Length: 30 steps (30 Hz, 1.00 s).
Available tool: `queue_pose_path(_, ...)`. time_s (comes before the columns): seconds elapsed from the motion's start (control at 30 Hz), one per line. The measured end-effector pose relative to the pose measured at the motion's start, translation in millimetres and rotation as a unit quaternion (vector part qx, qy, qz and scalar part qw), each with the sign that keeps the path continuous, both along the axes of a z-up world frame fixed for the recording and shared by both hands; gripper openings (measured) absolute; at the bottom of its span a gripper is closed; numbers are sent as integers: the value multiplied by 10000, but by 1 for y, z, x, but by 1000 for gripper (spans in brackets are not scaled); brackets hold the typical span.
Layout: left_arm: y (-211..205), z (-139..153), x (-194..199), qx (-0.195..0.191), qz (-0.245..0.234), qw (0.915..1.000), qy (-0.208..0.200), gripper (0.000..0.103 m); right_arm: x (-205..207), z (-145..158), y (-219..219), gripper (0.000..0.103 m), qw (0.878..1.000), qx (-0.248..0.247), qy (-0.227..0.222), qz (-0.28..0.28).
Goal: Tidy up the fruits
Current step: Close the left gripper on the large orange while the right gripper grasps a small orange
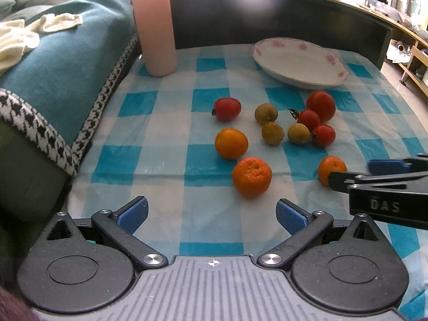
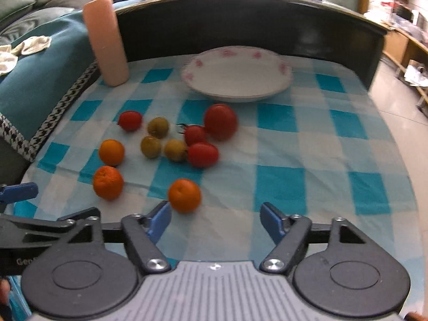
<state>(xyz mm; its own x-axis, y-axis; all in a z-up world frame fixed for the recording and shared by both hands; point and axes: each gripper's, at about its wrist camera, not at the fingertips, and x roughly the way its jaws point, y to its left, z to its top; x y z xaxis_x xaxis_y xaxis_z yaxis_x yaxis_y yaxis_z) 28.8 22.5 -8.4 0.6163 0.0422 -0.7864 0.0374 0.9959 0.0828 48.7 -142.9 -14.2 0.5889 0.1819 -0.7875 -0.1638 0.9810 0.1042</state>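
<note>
Jaws on both the left gripper [image 1: 211, 214] and right gripper [image 2: 215, 215] stand released, the right nearing the closest orange [image 2: 184, 195] (still on the desk), which next needs centring, gripping, then carrying to the plate [image 2: 236, 95].

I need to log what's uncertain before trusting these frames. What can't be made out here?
- Left wrist view: the small orange fruit nearest the right gripper is partly covered by that gripper's black finger.
- Right wrist view: the white floral-rimmed plate shows no contents, but motion blur softens the fruits.
- Both views: items on the shelf behind the dark headboard are washed out by glare.
</note>
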Motion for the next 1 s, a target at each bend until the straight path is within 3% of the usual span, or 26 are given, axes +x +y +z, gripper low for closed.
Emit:
queue_pose_path(0.07, 1, 0, 2, 12, -23, 10000, -64, 102, 7, -3, 3, 67, 9998, 43, 47, 165)
queue_pose_path(0.2, 4, -3, 8, -166, -31, 9998, -68, 99, 14, -4, 8, 59, 9989, 185, 53, 430)
queue_pose_path(0.33, 0, -10, 11, -293, -232, 9993, 46, 86, 17, -2, 11, 43, 9976, 279, 132, 628)
queue_pose_path(0.47, -5, -16, 18, -400, -371, 9984, 176, 77, 16, -1, 9, 43, 9965, 277, 244, 752)
queue_pose_path(0.63, -10, -19, 26, -434, -453, 9980, 123, 76, 18, 3, -5, 42, 9959, 402, 326, 738)
queue_pose_path(0.77, -17, -24, 26, -331, -550, 9979, 47, 86, 19, 8, -15, 42, 9964, 436, 306, 656)
queue_pose_path(1.0, -18, -26, 22, -286, -576, 9979, -44, 88, 20, -1, -21, 42, 9957, 513, 465, 613)
